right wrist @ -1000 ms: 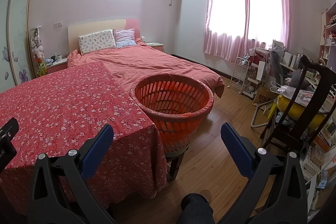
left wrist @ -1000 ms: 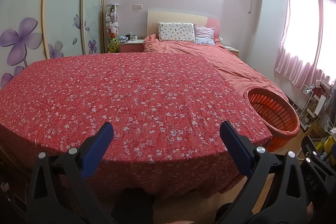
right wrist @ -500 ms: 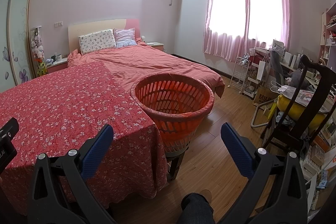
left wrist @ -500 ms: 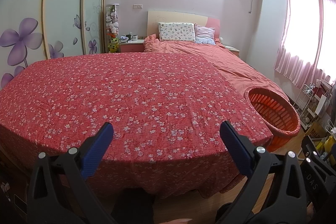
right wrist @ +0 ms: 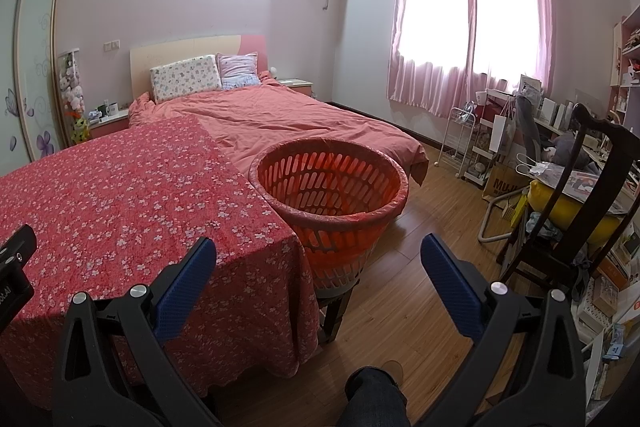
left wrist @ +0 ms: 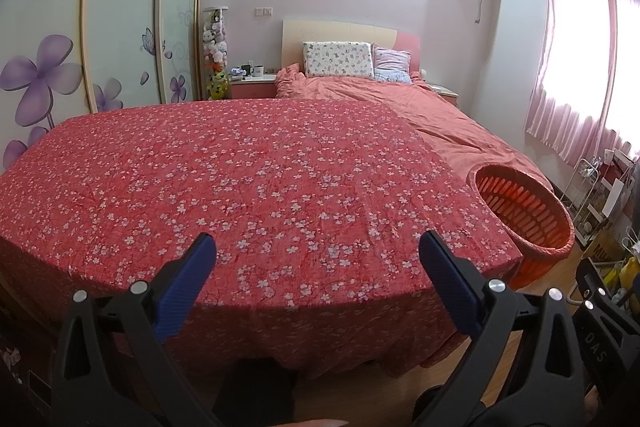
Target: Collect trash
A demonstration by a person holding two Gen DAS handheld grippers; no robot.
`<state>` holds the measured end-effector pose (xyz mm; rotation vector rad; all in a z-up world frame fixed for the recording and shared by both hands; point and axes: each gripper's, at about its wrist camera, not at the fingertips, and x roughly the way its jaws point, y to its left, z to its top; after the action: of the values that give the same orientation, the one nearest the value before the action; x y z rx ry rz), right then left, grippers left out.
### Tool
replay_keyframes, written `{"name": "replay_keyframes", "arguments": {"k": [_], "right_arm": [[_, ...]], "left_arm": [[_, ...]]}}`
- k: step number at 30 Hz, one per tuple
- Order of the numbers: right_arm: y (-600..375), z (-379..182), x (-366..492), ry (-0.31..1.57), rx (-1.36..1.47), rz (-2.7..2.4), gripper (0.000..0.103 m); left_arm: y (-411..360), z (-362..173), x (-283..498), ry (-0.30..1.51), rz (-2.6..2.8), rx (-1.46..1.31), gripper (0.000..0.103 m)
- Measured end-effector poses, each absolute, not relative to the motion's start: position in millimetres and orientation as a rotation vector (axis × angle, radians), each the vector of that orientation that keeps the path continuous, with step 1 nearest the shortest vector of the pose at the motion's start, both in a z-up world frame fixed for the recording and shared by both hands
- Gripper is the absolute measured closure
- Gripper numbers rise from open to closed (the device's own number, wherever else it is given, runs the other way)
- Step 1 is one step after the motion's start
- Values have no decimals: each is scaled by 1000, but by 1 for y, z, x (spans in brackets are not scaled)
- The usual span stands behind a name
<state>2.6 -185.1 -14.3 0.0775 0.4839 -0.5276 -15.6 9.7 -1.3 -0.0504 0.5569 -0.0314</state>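
**Both claws spread wide over a red floral counter, orange basket at its corner**

The left claw (left wrist: pixel 316 263) is hanging with its jaws spread wide and holding nothing, its two blue-padded fingers (left wrist: pixel 186 283) sitting above the near edge of the counter draped in a red cloth printed with small white flowers (left wrist: pixel 248 179). The right claw (right wrist: pixel 318 265) is likewise gaping wide and carrying nothing, its blue pads (right wrist: pixel 450 287) framing the counter's right corner and the brown wooden plank floor (right wrist: pixel 420 311) beyond it.

The round orange plastic basket with slotted walls (right wrist: pixel 332 195) is standing just beside the right-hand corner of the counter, raised off the floor on a dark stand (right wrist: pixel 334 311); in the left wrist view the same basket is showing at the far right edge of the cloth. A thin pinkish liner seems to be folding over its rim. No trash is showing on the cloth or inside the basket from either view.

Behind the counter, a bed with a salmon-pink duvet (right wrist: pixel 288 123) is stretching toward a pale wooden headboard (left wrist: pixel 340 35), with a floral pillow (left wrist: pixel 338 59) and a striped lilac pillow (left wrist: pixel 392 65) leaning against it. Pink curtains (right wrist: pixel 468 23) are glowing over a bright window. A dark wooden chair (right wrist: pixel 580 195) is standing to the right among cluttered shelves. A dark trouser leg of the person (right wrist: pixel 376 399) is showing at the bottom of the right wrist view.
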Motion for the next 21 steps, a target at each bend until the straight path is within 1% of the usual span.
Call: {"name": "replay_keyframes", "arguments": {"k": [21], "right_arm": [[-181,-17,5,490,79,-521,2]], "left_arm": [[6,0,-14,559,-31,-30,4]]}}
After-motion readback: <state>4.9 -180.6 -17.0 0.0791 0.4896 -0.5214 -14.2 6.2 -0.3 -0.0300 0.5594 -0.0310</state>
